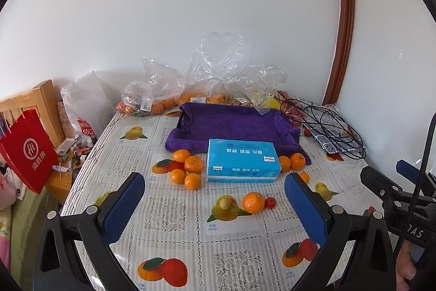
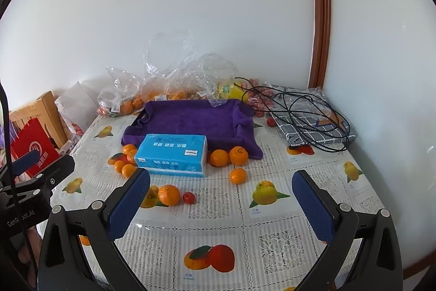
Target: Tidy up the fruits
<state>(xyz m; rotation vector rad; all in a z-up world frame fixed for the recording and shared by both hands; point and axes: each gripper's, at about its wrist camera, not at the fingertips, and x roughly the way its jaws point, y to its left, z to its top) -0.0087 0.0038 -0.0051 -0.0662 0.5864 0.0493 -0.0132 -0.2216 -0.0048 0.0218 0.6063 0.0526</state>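
Note:
Loose tangerines lie on a fruit-print tablecloth. A cluster of several (image 1: 187, 168) (image 2: 126, 158) sits left of a blue tissue pack (image 1: 242, 160) (image 2: 173, 154); two more (image 1: 293, 162) (image 2: 229, 156) rest to its right, against a purple-towel-lined tray (image 1: 234, 124) (image 2: 190, 119). Nearer lie one tangerine (image 1: 253, 202) (image 2: 169, 194), a small red fruit (image 1: 270, 202) (image 2: 188, 197) and a small tan round fruit (image 1: 225, 202). Another tangerine (image 2: 238, 176) lies alone. My left gripper (image 1: 215, 205) and right gripper (image 2: 222, 202) both hover open and empty above the near table.
Clear plastic bags of oranges (image 1: 163, 97) (image 2: 128, 100) and a yellow fruit (image 2: 235, 92) line the back wall. Black cables on a checked cloth (image 1: 332, 127) (image 2: 313, 119) fill the back right corner. A red paper bag (image 1: 26, 152) and a wooden chair (image 1: 43, 105) stand left of the table.

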